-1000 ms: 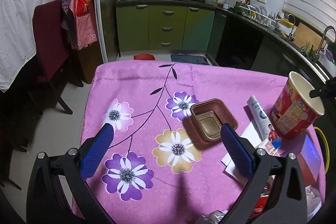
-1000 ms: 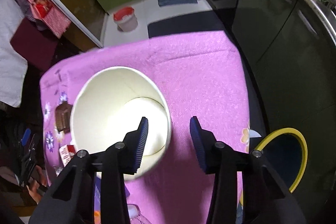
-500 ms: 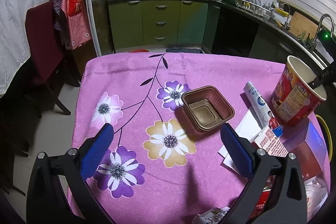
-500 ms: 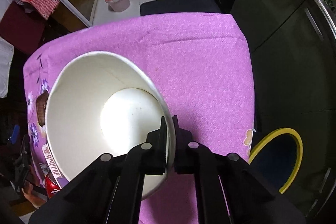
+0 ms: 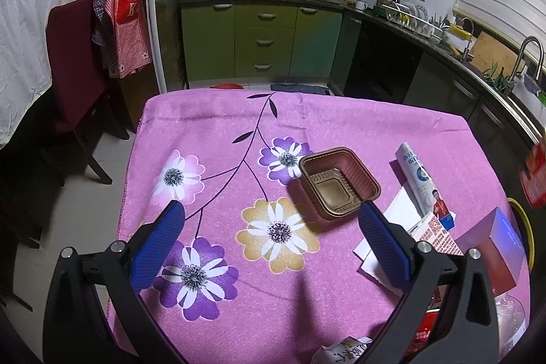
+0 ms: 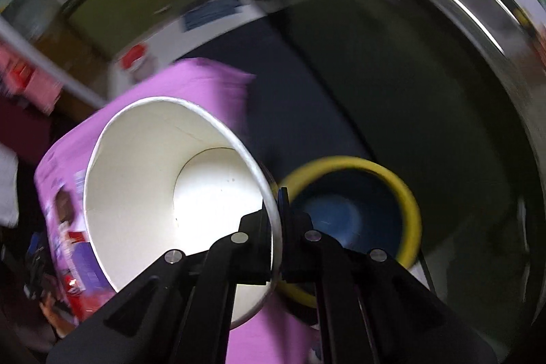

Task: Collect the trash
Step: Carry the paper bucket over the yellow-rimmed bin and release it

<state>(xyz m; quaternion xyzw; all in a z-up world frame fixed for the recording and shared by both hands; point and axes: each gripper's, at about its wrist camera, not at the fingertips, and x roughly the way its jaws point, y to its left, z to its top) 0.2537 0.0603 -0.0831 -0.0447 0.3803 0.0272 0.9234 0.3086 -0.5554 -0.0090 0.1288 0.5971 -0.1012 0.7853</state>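
Right gripper [image 6: 277, 220] clamped on rim of paper cup [image 6: 163, 179], 1 pad inside wall, 1 outside; cup empty, white interior, tilted. Yellow-rimmed bin [image 6: 402, 193] just beside cup, off edge of pink tablecloth [image 6: 204, 81]. Right view motion-blurred.
Left gripper [image 5: 273, 234] wide open, nothing between pads, over flowered cloth. Brown plastic tray [image 5: 339, 181] near right pad; tube [image 5: 419, 176], papers, purple box [image 5: 491, 248] farther right.

A: Right wrist view: cabinets and floor smear into streaks; the cup [image 6: 163, 193] hides part of the bin [image 6: 406, 190].

B: Left wrist view: that cup [image 5: 534, 176] is a red blur, cut by the right edge; packets at the bottom are cropped, print unreadable.
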